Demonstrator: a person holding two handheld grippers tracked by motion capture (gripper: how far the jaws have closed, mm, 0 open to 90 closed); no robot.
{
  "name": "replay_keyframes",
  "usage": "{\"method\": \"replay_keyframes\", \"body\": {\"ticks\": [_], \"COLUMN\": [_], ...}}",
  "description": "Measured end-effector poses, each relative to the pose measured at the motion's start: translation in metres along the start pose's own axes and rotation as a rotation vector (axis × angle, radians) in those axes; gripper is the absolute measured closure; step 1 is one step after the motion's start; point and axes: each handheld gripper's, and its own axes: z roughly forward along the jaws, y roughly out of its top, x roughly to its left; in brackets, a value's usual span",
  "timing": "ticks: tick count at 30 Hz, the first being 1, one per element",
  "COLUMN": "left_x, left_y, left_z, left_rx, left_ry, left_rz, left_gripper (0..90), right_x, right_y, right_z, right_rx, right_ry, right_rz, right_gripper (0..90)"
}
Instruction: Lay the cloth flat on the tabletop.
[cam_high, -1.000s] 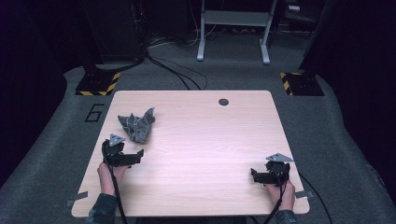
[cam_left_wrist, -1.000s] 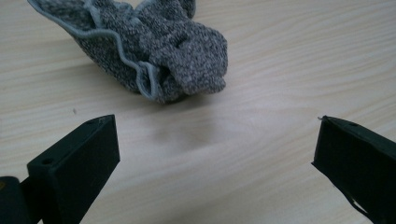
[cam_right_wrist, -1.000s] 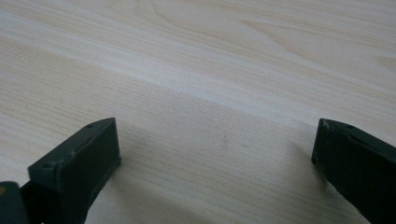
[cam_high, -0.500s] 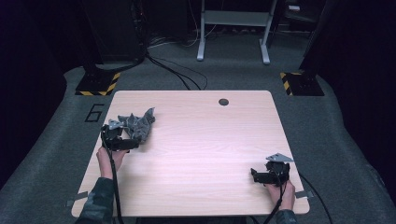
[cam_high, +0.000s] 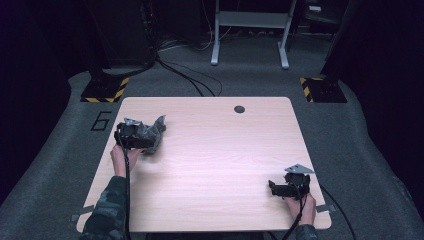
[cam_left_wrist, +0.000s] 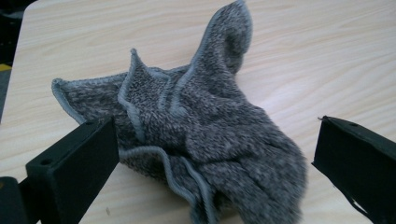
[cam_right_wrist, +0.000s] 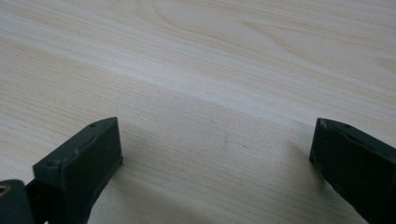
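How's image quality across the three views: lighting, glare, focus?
High view: table evenly lit, surroundings nearly black, overall soft. Left gripper view: grey cloth fairly sharp at its middle, near edge and the open left gripper jaws softer, pale sheen on the wood upper right. Right gripper view: a bright band of glare crosses the wood; open right gripper jaws cast soft shadows.

Lab: hazard-striped stands (cam_high: 105, 91), floor cables (cam_high: 192, 80)

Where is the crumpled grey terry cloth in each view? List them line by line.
High view: crumpled grey terry cloth lies left-centre, at the left gripper.
Left gripper view: it lies centre frame, between the open fingers.
Right gripper view: not in it.
Shared landmark: the light wooden tabletop.
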Motion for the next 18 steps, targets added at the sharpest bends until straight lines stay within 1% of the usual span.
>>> {"method": "replay_keyframes", "body": {"ticks": [2,4,6,8,10,13,15,18], "left_x": [0.001,0.0,0.001,0.001,0.0,-0.002,-0.003,-0.004], "left_y": [0.0,-0.002,-0.004,-0.007,-0.01,-0.015,-0.016,-0.018], "left_z": [0.007,0.014,0.02,0.025,0.03,0.036,0.038,0.04], "left_rx": [0.028,0.048,0.073,0.085,0.102,0.113,0.132,0.126], "left_ry": [-0.002,0.005,-0.009,-0.005,-0.013,-0.026,-0.033,-0.039], "left_rz": [0.005,-0.002,-0.015,-0.019,-0.018,-0.015,-0.018,-0.022], "left_gripper": [0.0,0.0,0.0,0.4,3.7,15.0,16.8,21.7], "right_x": [0.0,0.0,0.0,0.0,0.0,0.0,0.0,0.0], "right_y": [0.0,0.0,0.0,0.0,0.0,0.0,0.0,0.0], "right_z": [0.0,0.0,0.0,0.0,0.0,0.0,0.0,0.0], "right_rx": [0.0,0.0,0.0,0.0,-0.001,0.0,0.0,-0.001], "right_ry": [0.0,0.0,0.0,0.0,0.001,0.002,0.003,0.002], "right_rz": [0.0,0.0,0.0,0.0,-0.002,-0.005,-0.005,-0.005], "right_gripper": [1.6,1.6,1.6,1.7,1.9,2.1,2.1,2.2]}}
